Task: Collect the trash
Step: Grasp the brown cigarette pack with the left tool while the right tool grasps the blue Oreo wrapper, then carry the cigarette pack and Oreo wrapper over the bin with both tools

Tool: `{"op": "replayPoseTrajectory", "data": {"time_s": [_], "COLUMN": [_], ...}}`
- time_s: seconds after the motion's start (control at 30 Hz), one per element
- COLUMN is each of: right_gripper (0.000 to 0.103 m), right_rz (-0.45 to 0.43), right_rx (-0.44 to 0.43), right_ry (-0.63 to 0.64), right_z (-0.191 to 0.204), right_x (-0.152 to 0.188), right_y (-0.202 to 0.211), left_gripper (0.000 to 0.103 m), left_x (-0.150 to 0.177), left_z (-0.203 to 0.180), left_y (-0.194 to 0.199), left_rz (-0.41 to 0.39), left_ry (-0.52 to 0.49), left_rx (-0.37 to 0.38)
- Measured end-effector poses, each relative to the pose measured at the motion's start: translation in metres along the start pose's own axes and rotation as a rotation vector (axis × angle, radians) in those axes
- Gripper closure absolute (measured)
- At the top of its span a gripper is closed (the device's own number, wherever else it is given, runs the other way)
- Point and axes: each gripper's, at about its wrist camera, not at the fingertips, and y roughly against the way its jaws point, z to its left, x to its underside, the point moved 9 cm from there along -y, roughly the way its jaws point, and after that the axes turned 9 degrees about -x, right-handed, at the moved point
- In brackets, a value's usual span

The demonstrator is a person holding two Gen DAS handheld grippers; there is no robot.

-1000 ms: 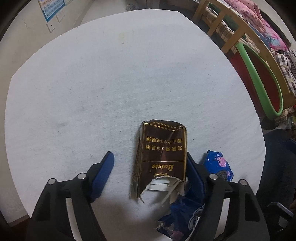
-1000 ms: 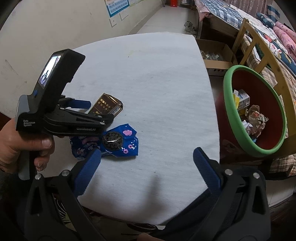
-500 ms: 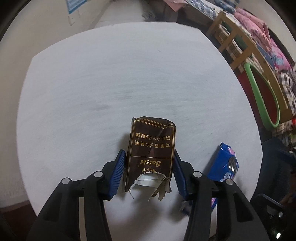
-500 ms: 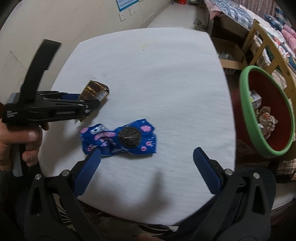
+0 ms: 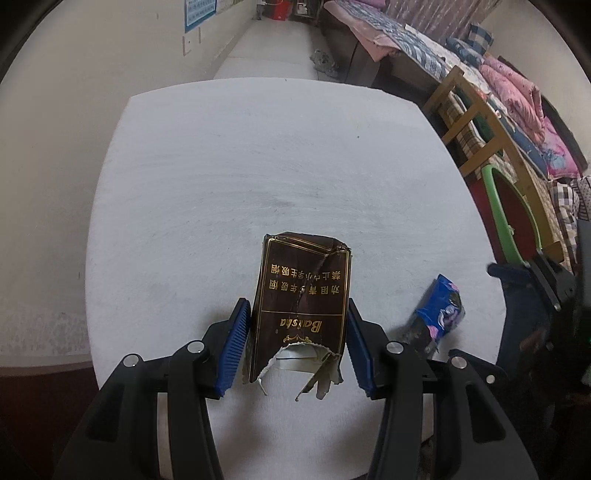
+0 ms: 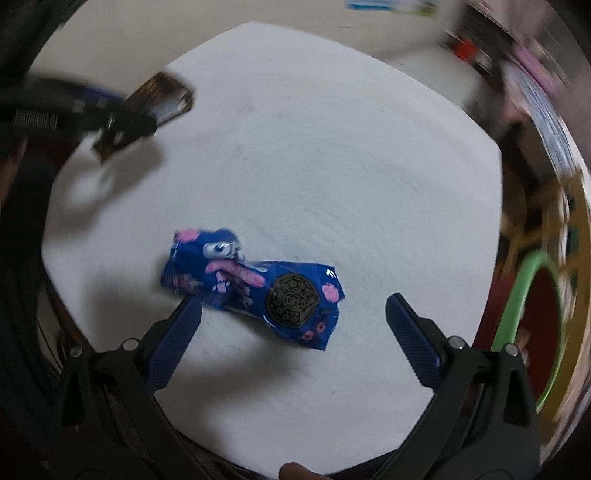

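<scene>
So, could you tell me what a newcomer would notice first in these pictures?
Probably the torn brown cigarette pack clamped in the left gripper above the white table. Next, the crumpled blue Oreo wrapper lying just ahead of the open right gripper, with the green-rimmed bin at the right.

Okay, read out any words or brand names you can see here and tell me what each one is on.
"Baisha": gold script on the torn brown cigarette pack, seen upside down.
Gold Chinese lines on that pack: too small to read.
"OREO": cookie picture on the crumpled blue snack wrapper.
Wall poster: too blurred.

One brown packet (image 5: pixel 301 301), one Oreo wrapper (image 6: pixel 255 286) (blue), one bin (image 6: pixel 517 314).
</scene>
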Motion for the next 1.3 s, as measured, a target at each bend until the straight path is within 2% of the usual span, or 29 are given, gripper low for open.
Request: {"op": "replayPoseTrajectory", "data": {"time_s": [0.13, 0.27, 0.33, 0.4, 0.53, 0.63, 0.8, 1.03, 1.3], "right_gripper": [0.005, 0.006, 0.014, 0.033, 0.049, 0.068, 0.081, 0.083, 0.083], "right_rz": [0.045, 0.075, 0.084, 0.106, 0.114, 0.105, 0.103, 0.027, -0.132], "right_rx": [0.023, 0.031, 0.018, -0.002, -0.013, -0.020, -0.044, -0.056, -0.103], "right_ry": [0.139, 0.163, 0.151, 0.137, 0.132, 0.100, -0.012, -0.187, -0.354], "right_z": [0.009, 0.014, 0.014, 0.016, 0.022, 0.021, 0.013, -0.003, -0.015], "right_x": [-0.004, -0.003, -0.004, -0.002, 0.001, 0.004, 0.011, 0.014, 0.006], "right_y": [-0.009, -0.024, -0.032, -0.037, -0.040, -0.037, -0.027, 0.004, 0.047], "left_gripper": [0.055, 0.055, 0.055, 0.055, 0.055, 0.055, 0.055, 0.055, 0.055], "left_x": [0.001, 0.005, 0.007, 0.010, 0.014, 0.016, 0.016, 0.017, 0.010], "left_z": [-0.003, -0.003, -0.002, -0.001, 0.000, -0.003, -0.012, -0.021, -0.036], "left_y": [0.004, 0.007, 0.009, 0.010, 0.009, 0.008, 0.008, 0.010, 0.019], "left_rz": [-0.007, -0.010, -0.012, -0.012, -0.006, -0.002, -0.002, -0.007, -0.028], "left_ry": [0.014, 0.022, 0.017, 0.010, 0.010, 0.009, -0.009, -0.026, -0.048], "left_rx": [0.014, 0.020, 0.010, 0.005, 0.003, 0.003, 0.010, 0.006, 0.012]}}
